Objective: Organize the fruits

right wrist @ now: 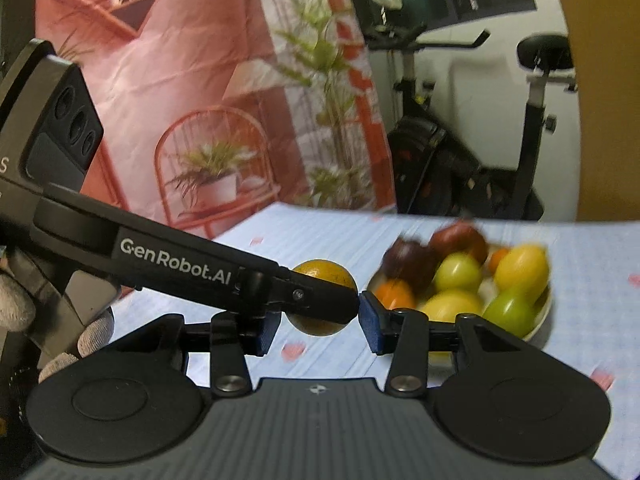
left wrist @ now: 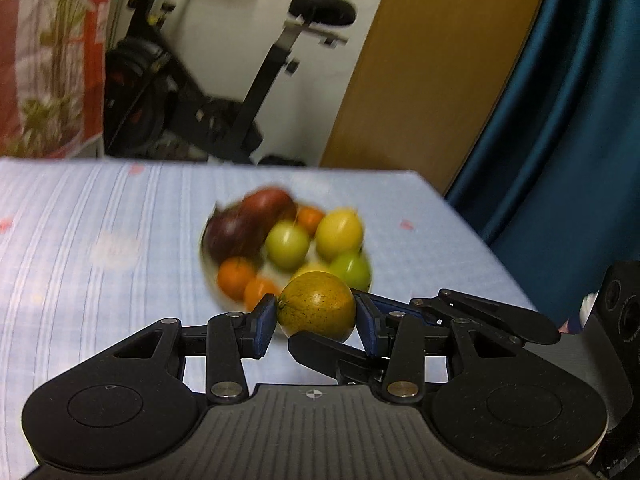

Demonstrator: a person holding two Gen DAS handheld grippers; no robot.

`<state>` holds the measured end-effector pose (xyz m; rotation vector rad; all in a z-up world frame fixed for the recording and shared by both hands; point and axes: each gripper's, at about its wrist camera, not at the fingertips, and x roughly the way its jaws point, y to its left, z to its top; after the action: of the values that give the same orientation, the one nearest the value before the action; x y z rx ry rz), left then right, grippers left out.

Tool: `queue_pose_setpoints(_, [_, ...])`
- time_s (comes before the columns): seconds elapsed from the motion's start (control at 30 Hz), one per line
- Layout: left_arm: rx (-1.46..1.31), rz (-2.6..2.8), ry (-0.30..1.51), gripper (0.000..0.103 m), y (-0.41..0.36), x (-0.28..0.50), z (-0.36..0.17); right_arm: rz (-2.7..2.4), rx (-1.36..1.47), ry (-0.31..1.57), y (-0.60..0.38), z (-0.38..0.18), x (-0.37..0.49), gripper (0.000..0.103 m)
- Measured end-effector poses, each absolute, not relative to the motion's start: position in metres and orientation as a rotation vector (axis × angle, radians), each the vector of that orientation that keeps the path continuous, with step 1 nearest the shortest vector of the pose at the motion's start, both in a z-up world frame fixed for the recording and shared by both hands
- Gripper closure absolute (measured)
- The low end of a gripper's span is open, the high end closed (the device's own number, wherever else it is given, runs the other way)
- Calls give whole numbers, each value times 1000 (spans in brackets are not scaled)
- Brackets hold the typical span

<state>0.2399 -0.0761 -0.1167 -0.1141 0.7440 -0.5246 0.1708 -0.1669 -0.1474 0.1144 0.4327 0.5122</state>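
A round, yellow-brown speckled fruit, glossy and unbruised.

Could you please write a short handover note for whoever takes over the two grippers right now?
Left gripper: shut on the speckled yellow-brown fruit, lifted clear of the blue striped cloth.
Right gripper: closed on the same fruit from the other side, its fingers crossing the left gripper's.
White bowl: on the cloth just beyond, already heaped with dark red, green, yellow and orange fruits.
Done: only this one fruit is outside the bowl, gripped by both.
Left: probably release one gripper, then place the fruit. No other loose fruit is in view.
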Motion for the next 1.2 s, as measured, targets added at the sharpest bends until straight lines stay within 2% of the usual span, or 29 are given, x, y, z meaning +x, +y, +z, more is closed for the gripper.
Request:
queue_pose_setpoints(0.2, [-151,-545,770,58,-96,283,-118,455,80,397,-178,-133,201,58])
queue_pose_setpoints(0.57, [-193,-518,853,58,-101,335,-167,412,103,501,-185,-173,250,58])
queue_pose_setpoints(1.1, [-171,-493,878,58,-107,345,-182,377,86,539,-180,-193,271,57])
queue_pose_setpoints(1.2, [-162,-480,885,57,-106,345,-181,355,67,556,-177,-190,269,52])
